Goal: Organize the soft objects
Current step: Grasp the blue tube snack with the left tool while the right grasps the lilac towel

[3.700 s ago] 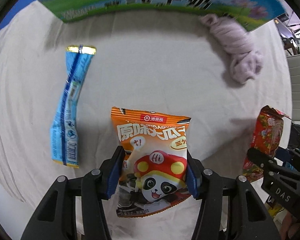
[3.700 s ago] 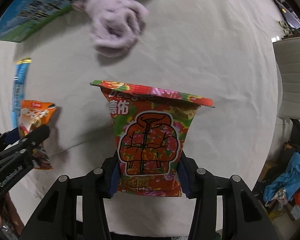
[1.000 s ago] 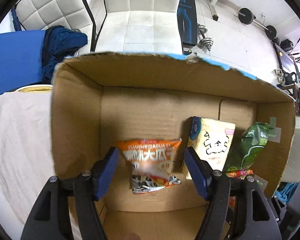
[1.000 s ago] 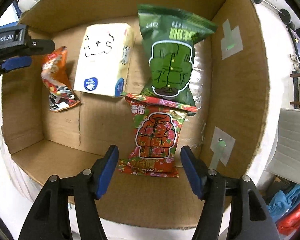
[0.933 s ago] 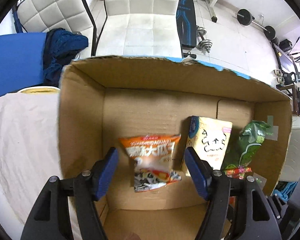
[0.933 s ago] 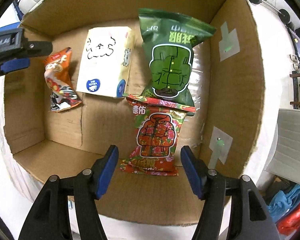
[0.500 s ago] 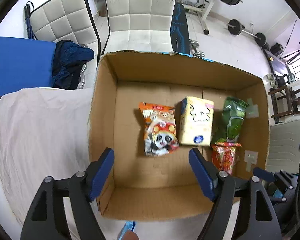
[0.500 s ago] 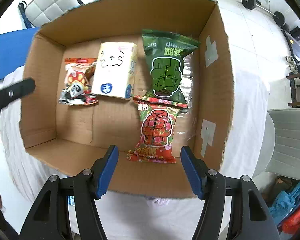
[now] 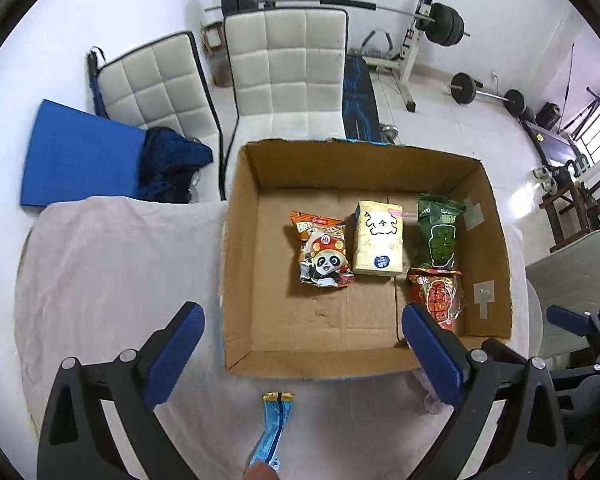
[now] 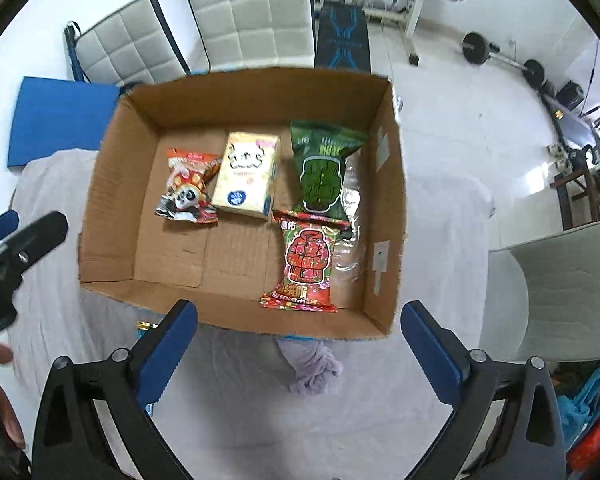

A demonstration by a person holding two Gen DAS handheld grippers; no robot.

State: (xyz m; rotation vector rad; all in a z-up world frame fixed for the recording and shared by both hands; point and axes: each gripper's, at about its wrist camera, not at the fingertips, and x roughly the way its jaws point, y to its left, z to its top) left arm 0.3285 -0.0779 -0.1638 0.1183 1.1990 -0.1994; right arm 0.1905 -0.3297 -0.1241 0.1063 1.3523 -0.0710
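Both hand-held grippers hung above the worktop (image 9: 100, 248) on the near side of the box (image 10: 112, 148), each looking down into it.

Step in hand, as judged: collecting the soft things not yet boxed. Two lay on the cloth just outside the box's near wall: a blue packet (image 9: 274, 428) and a lilac cloth (image 10: 312, 364). To do this well, each hand-held gripper should come down over its nearer item, the left over the blue packet, the right over the lilac cloth. The packet is best taken across its narrow width, near the middle, so that it does not droop. The cloth should be pinched at its bunched centre so that no loose end trails over the box wall. Bare floor at the box's near left would take both.

Left hand-held gripper (image 9: 300, 340): jaws spread wide, holding nothing, touching nothing. Right hand-held gripper (image 10: 300, 334): likewise wide apart and empty.

Box contents, left to right along the far side: a panda bag (image 9: 324, 256), a cream pack (image 9: 380, 240), and a green bag (image 9: 438, 232). A red bag (image 10: 308, 260) lay nearer, its top edge touching or slightly overlapping the green bag's lower end. All four lay flat on the box floor.
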